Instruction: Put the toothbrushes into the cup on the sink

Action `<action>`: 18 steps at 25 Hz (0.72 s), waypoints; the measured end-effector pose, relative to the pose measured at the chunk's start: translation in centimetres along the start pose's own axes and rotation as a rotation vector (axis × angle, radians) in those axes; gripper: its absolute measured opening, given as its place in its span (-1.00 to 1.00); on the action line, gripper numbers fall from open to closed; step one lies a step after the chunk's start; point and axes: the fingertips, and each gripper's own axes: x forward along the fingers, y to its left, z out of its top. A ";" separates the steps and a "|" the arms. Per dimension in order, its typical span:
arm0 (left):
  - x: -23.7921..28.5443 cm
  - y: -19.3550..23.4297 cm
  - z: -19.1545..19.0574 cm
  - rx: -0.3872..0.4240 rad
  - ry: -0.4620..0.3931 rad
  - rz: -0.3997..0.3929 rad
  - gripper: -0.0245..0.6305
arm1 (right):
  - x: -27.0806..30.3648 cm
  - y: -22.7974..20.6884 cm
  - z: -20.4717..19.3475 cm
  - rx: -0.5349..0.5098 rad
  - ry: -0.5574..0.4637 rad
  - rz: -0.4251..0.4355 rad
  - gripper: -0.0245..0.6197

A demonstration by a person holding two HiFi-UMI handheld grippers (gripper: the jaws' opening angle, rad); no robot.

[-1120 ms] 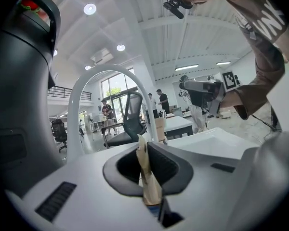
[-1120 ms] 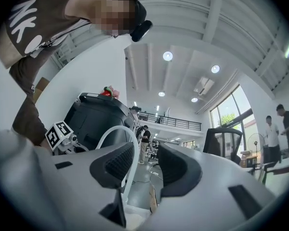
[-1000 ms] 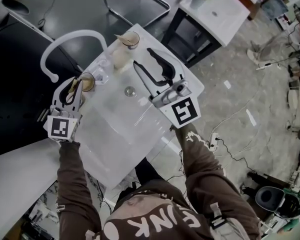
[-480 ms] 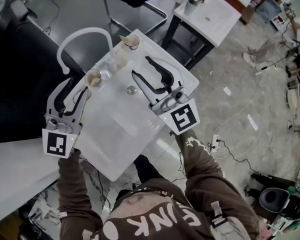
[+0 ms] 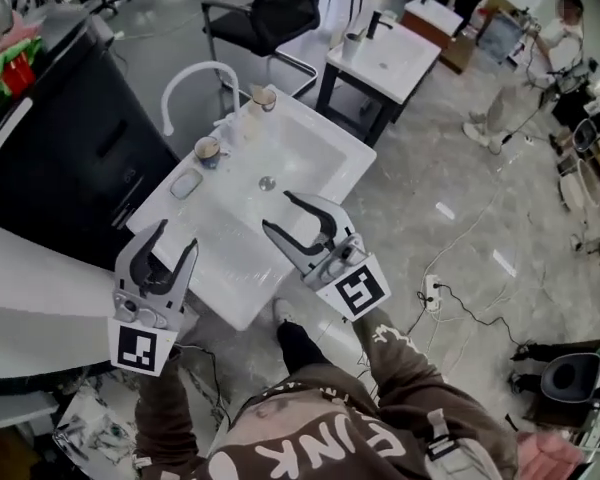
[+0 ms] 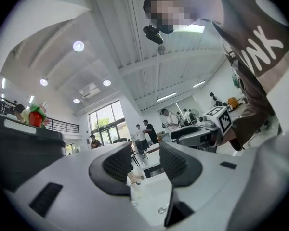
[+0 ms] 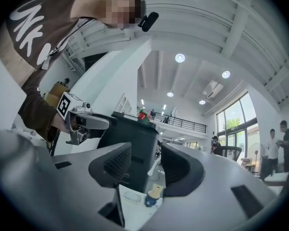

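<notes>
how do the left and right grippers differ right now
In the head view the left gripper shows at the sink's near left edge, the right gripper at its near right edge. The left points nearly straight up the picture, the right slants up and left. Shared: both jaws have just been opening, stand apart and hold nothing.

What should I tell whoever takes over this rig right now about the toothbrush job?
Left claw: open, empty, jaws just opened; beside the sink's near edge.
Right claw: open, empty, jaws just opening; over the sink's near corner.
Cup: on the sink rim by the faucet; contents too small to read.
To do: no loose toothbrush in view; check the cup before calling it done.
</notes>
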 end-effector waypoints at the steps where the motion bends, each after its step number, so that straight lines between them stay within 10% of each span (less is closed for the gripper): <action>1: -2.3 -1.1 0.6 -0.003 0.001 -0.006 -0.41 | -1.2 2.3 0.9 0.002 0.006 -0.004 -0.32; 9: -18.4 -10.0 5.3 -0.088 -0.041 -0.048 -0.41 | -9.9 19.4 8.8 0.012 0.020 -0.028 -0.32; 18: -26.5 -15.7 10.2 -0.137 -0.063 -0.079 -0.41 | -16.5 28.2 14.7 0.032 0.051 -0.039 -0.32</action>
